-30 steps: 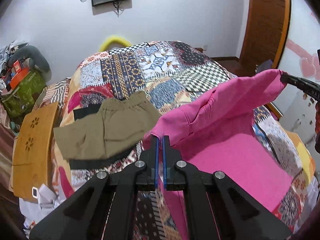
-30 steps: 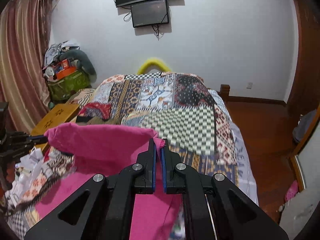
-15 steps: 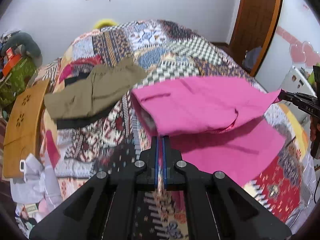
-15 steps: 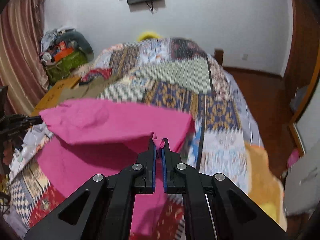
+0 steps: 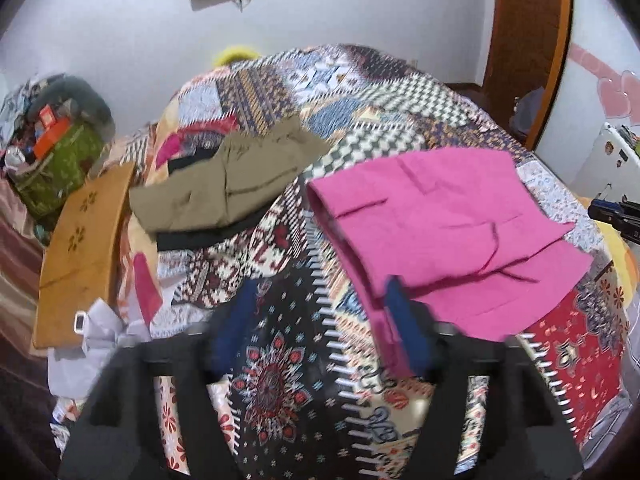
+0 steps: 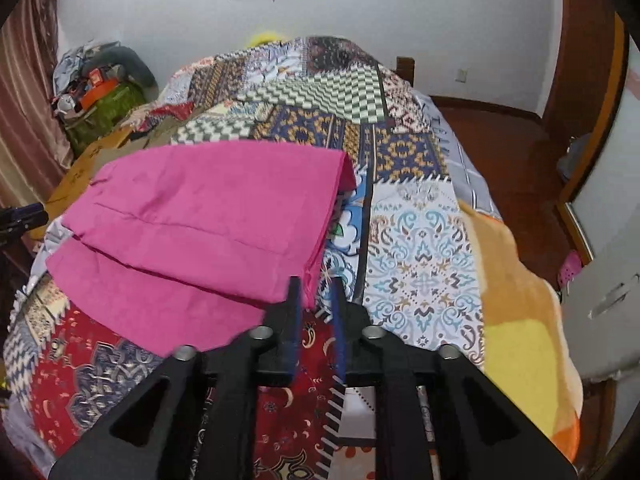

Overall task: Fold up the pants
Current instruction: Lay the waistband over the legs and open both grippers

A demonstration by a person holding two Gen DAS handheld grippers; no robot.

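Note:
The pink pants [image 5: 440, 232] lie folded in half on the patchwork bedspread [image 5: 280, 360], the upper layer resting on the lower one. My left gripper [image 5: 320, 320] is opening, its jaws wide apart; the right blue pad [image 5: 404, 320] sits at the pants' near left edge and neither pad presses cloth. In the right wrist view the pants [image 6: 208, 220] spread to the left. My right gripper [image 6: 317, 308] is opening with a narrow gap, the pants' near right corner just at its tips and loose. Each gripper shows at the other view's edge: right gripper [image 5: 616, 216], left gripper [image 6: 20, 216].
Olive pants [image 5: 228, 188] lie on a black garment farther up the bed to the left. A wooden board [image 5: 80, 240] and a green bag [image 5: 52, 168] stand beside the bed's left side. A wooden door [image 5: 528, 40] and white cabinet [image 6: 608, 260] are on the right.
Both grippers came down and laid the lifted pink half onto the lower half. Their jaws, shut on the cloth before, have parted and the pants lie free.

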